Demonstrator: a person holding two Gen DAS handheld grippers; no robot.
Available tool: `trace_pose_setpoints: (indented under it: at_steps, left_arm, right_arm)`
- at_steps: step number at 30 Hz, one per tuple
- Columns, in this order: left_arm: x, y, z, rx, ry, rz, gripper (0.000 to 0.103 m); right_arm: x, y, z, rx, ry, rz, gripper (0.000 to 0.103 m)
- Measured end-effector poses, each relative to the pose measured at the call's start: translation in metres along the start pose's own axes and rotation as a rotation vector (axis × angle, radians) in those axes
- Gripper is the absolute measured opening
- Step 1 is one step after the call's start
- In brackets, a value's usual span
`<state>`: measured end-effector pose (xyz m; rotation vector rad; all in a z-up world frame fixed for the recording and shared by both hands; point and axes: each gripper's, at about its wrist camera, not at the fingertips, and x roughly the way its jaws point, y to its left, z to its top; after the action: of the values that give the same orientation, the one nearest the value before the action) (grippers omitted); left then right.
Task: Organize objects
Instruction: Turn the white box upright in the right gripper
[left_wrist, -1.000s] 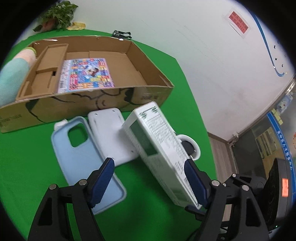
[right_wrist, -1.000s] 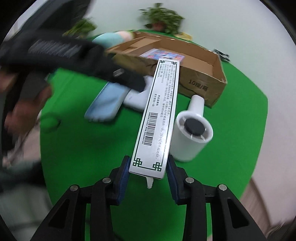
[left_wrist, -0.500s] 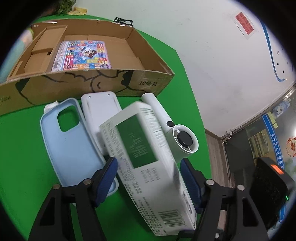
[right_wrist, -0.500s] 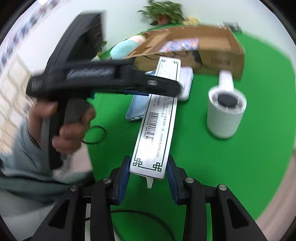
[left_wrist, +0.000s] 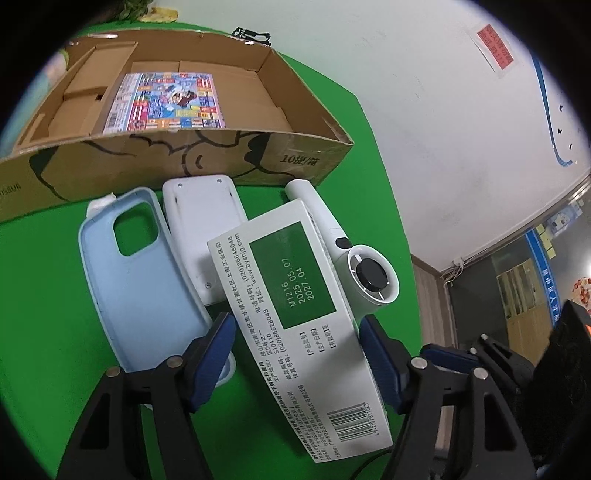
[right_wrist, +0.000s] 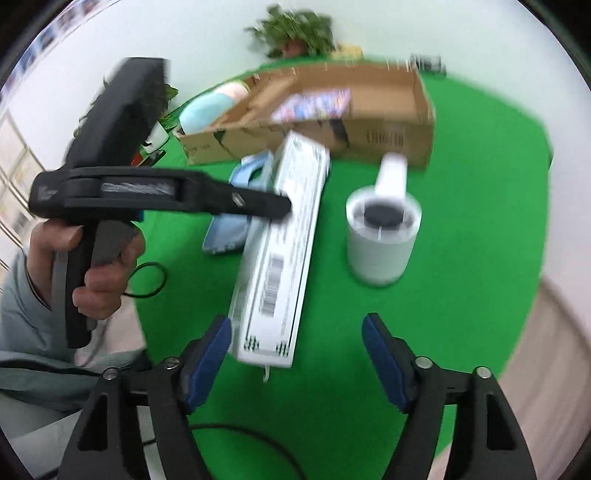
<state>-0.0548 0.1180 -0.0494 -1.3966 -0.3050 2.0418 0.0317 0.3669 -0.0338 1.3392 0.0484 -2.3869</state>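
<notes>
A long white carton with a green panel and a barcode (left_wrist: 295, 295) hangs tilted over the green table. My left gripper (left_wrist: 295, 339) is shut on it, a blue pad against each long side. In the right wrist view the same carton (right_wrist: 280, 258) slants away from me, with a black finger of the left gripper (right_wrist: 273, 206) across it. My right gripper (right_wrist: 295, 343) is opening; the carton's near end sits between its jaws, close to the left pad, and neither pad presses on it.
An open cardboard box (left_wrist: 221, 158) holds a colourful booklet (left_wrist: 166, 99). In front of it lie a light blue phone case (left_wrist: 147, 288), a flat white device (left_wrist: 199, 229) and a white hand-held fan (left_wrist: 369, 273). A black ring (right_wrist: 147, 280) and a person's hand (right_wrist: 96, 273) are at the left.
The right jaws, shut on the carton's end before, have sprung wide apart. The carton has come in between the left pads, and the left hold has tightened on it.
</notes>
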Motion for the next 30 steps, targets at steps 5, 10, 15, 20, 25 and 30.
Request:
trace_pose_setpoints:
  at_steps: [5, 10, 15, 20, 25, 30]
  left_arm:
    - [0.002, -0.01, 0.0, 0.017, 0.029, -0.09, 0.057]
    - [0.006, -0.005, -0.003, 0.003, 0.042, -0.077, 0.057]
    - [0.022, 0.005, -0.002, -0.053, 0.091, -0.118, 0.057]
    - [0.034, -0.01, -0.005, 0.013, 0.141, -0.181, 0.058]
    - [0.034, -0.008, -0.003, 0.005, 0.133, -0.145, 0.058]
    - [0.032, -0.003, -0.005, -0.028, 0.138, -0.109, 0.058]
  right_arm:
    - [0.007, 0.037, 0.022, -0.1, -0.039, -0.087, 0.081]
    - [0.025, 0.039, 0.02, -0.08, 0.024, -0.112, 0.081]
    - [0.018, 0.035, 0.024, -0.054, -0.003, -0.114, 0.081]
    - [0.024, 0.028, 0.021, -0.033, 0.021, -0.047, 0.051]
    - [0.02, 0.013, 0.014, 0.051, 0.03, 0.021, 0.042]
    - [0.011, -0.028, -0.006, 0.12, 0.07, -0.017, 0.034]
